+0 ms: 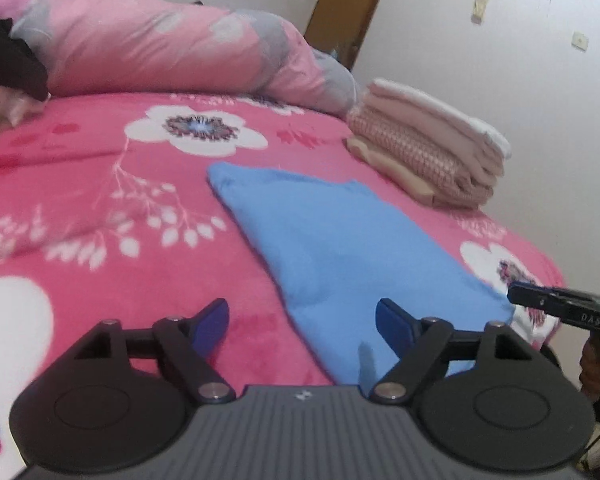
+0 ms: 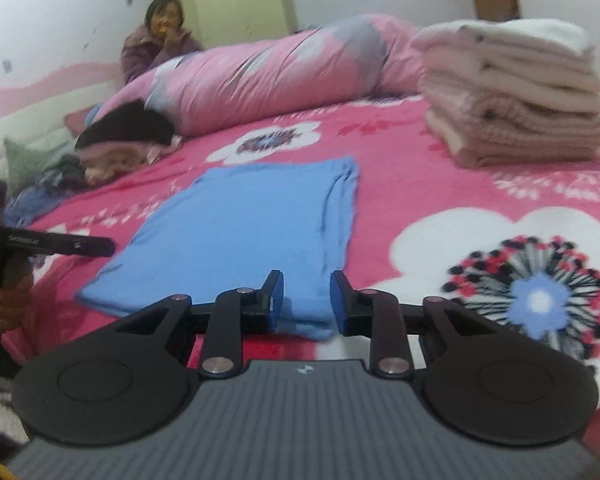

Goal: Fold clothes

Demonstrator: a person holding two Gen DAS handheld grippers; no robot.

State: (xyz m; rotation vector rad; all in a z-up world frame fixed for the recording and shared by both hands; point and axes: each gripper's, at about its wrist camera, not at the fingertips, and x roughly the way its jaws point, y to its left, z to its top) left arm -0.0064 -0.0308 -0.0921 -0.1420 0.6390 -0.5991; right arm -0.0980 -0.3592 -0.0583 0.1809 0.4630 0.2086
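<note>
We held both grippers low over the bed (image 1: 100, 184), each one pointing forward and tilted a little downward toward the blanket. The left gripper (image 1: 302, 320) stood wide, with nothing between its fingers; its right finger (image 1: 392, 320) was over the near edge of the blue cloth (image 1: 340, 248), and its left finger was over the pink blanket. We could not tell whether the finger touched the cloth.

The right gripper (image 2: 306, 300) was narrow, and its fingers stood on both sides of the near right corner of the blue cloth (image 2: 252, 224). A gap showed between the pads and the cloth, so we saw no grip there.

The blue cloth lay folded and flat in the middle of the bed. A stack of folded clothes (image 1: 428, 152) sat beyond it, near the wall side, well apart from it. A rolled pink quilt (image 1: 172, 48) lay at the far end. In the right wrist view a hand (image 2: 8, 304) held the handle of the left gripper at the left edge.
</note>
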